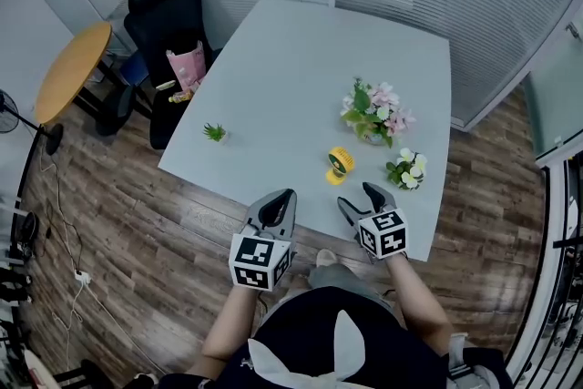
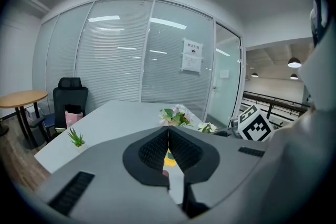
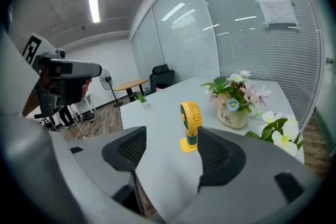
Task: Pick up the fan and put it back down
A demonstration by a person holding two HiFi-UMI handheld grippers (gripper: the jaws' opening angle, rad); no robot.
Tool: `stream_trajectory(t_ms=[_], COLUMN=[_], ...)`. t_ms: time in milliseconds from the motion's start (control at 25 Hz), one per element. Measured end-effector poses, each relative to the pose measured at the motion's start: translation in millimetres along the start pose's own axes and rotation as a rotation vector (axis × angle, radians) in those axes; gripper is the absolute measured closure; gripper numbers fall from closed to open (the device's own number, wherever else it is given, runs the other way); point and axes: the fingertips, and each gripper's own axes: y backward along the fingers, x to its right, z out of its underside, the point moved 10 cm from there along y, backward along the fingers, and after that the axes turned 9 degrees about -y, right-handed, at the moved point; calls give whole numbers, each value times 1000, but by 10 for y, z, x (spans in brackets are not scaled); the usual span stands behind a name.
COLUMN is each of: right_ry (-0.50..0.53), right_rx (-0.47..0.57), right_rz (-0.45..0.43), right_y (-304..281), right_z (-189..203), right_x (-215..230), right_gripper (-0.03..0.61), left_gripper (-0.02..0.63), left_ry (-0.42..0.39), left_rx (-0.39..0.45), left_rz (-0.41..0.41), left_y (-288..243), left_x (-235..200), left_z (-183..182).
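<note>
Yellow fan (image 1: 340, 165) upright near table (image 1: 301, 59) edge, bare surface leftward

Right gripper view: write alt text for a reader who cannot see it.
The right gripper, jaws open and empty, points at a small yellow fan standing upright on a pale table. A pot of flowers stands to the fan's right.
</note>
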Motion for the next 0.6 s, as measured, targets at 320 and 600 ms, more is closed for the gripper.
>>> stream_trajectory(t_ms=[320,600], right_ry=[-65,-1], right_rx=[-104,-153], right_rz=[-9,-25], right_y=[-593,-1031], right_z=[114,114], right_x=[392,545], right_gripper=[287,303], left_gripper=[592,592], left_ry=[4,5], left_rx=[-62,-110], left_rz=[32,42], left_y=[-331,-599], left_x=[-48,-89], left_z=[118,191])
